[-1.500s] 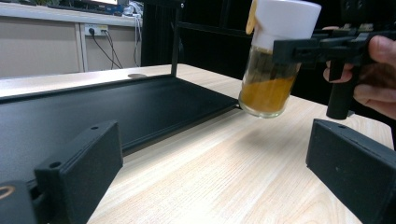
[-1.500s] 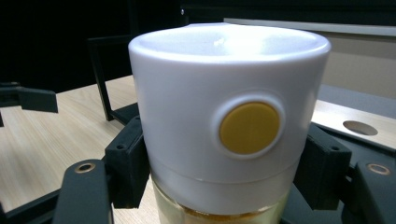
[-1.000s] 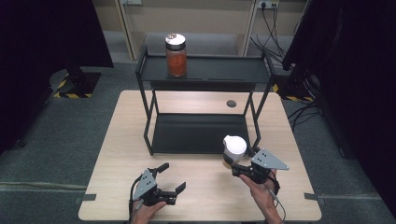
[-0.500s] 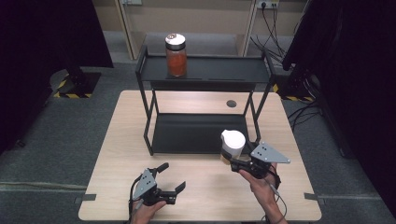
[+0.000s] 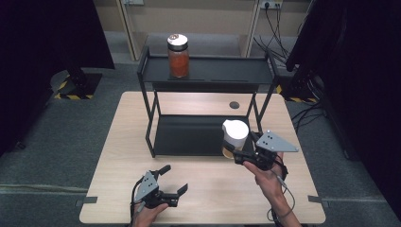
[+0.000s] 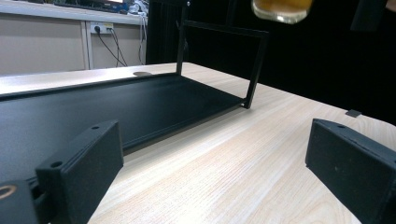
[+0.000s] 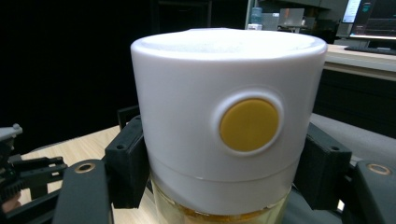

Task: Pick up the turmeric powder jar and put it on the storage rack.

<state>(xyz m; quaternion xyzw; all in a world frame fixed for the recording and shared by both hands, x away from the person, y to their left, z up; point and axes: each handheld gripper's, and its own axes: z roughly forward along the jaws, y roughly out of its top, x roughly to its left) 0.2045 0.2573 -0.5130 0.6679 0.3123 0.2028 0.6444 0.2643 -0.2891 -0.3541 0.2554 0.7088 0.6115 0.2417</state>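
My right gripper (image 5: pixel 231 154) is shut on a glass jar (image 5: pixel 235 136) with a tall white lid and amber contents, held upright in the air just in front of the right end of the black two-tier rack (image 5: pixel 150 138). In the right gripper view the jar (image 7: pixel 224 116) sits between both black jaws of that gripper (image 7: pixel 224 177), and its lid bears a yellow dot. My left gripper (image 5: pixel 174 178) rests open near the table's front edge with nothing between its jaws. The left gripper view has that gripper (image 6: pixel 212 158) facing the rack's lower shelf (image 6: pixel 116 105), with the jar's bottom (image 6: pixel 281 7) at the top.
A second jar (image 5: pixel 178 56) with orange contents and a pale lid stands on the rack's top shelf (image 5: pixel 222 71) at the left. A dark round hole (image 5: pixel 234 105) lies in the wooden table behind the rack. Cables and dark curtains surround the table.
My right gripper has risen with the white-lidded jar, lifting it off the table in front of the rack. The left gripper has stayed where it was.
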